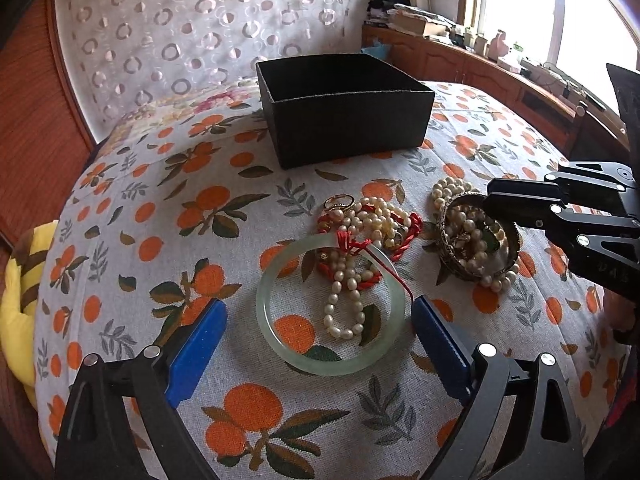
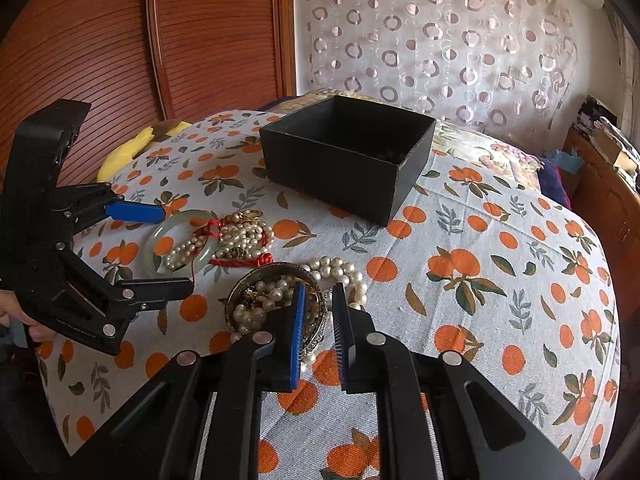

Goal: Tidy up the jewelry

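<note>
Left claw (image 1: 316,336) gapes wide around the jade bangle (image 1: 331,307) at lower centre; right claw (image 2: 320,312) clamps the metal bangle's (image 2: 316,344) rim

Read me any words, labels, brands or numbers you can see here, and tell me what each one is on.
Nothing here can be read as text.
Left gripper: small raised lettering on its black body, too blurred to read.
Right gripper: faint raised marks on its black body, too blurred to read.
Black box and metal bangle: no writing seen.
</note>
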A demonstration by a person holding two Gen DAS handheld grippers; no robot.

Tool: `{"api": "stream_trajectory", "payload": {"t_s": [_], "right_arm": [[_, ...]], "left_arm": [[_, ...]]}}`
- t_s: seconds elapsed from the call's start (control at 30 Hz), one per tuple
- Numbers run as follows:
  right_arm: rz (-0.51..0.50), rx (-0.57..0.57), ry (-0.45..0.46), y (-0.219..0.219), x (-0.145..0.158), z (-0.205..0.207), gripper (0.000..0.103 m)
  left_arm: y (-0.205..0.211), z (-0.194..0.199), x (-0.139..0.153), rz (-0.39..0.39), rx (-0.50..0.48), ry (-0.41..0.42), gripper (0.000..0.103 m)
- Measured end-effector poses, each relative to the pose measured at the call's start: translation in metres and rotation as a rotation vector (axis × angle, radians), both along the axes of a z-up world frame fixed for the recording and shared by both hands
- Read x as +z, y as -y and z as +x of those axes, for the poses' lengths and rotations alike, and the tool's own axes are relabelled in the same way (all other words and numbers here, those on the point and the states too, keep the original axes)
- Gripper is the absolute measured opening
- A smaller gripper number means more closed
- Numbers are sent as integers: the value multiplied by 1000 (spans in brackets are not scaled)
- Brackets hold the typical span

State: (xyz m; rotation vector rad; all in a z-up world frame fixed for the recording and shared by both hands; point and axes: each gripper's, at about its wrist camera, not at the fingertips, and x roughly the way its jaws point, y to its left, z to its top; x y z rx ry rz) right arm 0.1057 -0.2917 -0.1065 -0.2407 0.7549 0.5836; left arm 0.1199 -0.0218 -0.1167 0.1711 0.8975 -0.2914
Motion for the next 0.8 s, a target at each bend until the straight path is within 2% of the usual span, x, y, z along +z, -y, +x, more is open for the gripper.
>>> {"api": "stream_trajectory", "payload": {"t_s": [0.13,0.23,0.33,0.53,0.6,0.63,0.8], "right_arm": [[-2,2,0,0,0,0,15],[-1,1,0,1,0,0,15],[-1,0,-1,0,0,0,15],[-3,1,-2,0,0,0,15],[-2,3,-2,0,0,0,11],[-3,0,-2,1,0,0,4],[3,-2,18,1,4,-2,4]], "left_arm": [[0,-4,4,-6,-11,25,69],[0,-6,4,-8,-14,29,69],[0,-15,12,-11,1,75,69],[-1,-34,33,-67,27,152,69],[-3,-39,40,-95,29,165,69],[-4,-40,42,-102,30,169,69],[-8,-48,53,-122,43,204,69]]}}
